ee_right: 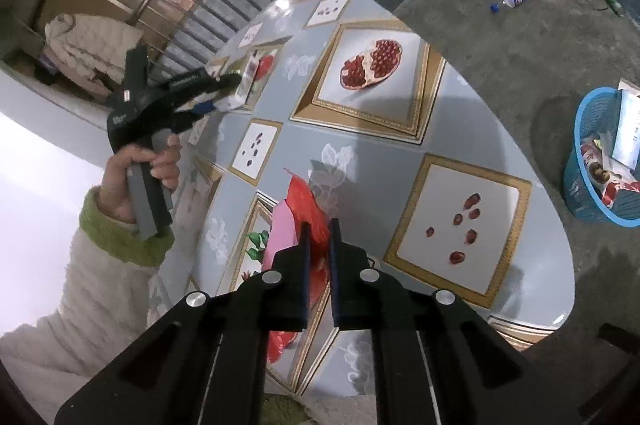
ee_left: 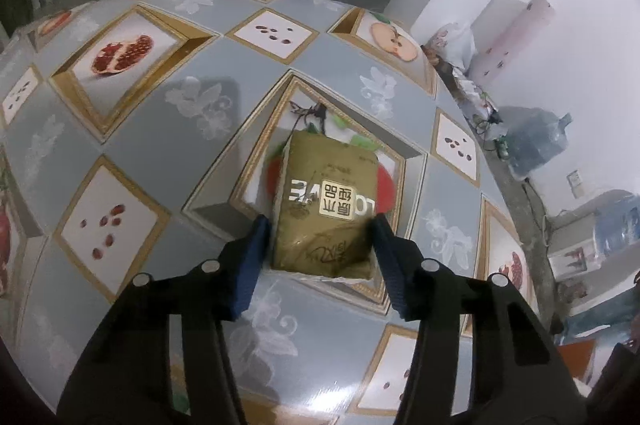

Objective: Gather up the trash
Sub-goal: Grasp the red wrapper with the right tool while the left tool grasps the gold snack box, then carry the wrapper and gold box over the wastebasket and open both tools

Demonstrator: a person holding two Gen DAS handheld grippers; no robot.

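Trash: gold packet (ee_left: 324, 209) with printed label, flat on patterned round table (ee_left: 168, 113), sitting between pads of left gripper (ee_left: 322, 223); jaws half spread, pads at packet's edges, contact unclear. Red and pink wrapper (ee_right: 308, 209) pinched by right gripper (ee_right: 319, 225), jaws pressed nearly together, above table. Blue basket (ee_right: 588, 161) holding wrappers on floor, well apart from table. Hand (ee_right: 140, 169) in white and green sleeve gripping left tool's handle.

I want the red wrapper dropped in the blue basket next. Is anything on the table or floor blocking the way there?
Nothing visible does. The right gripper is shut on the red wrapper; between it and the blue basket lie only bare tabletop and open floor.
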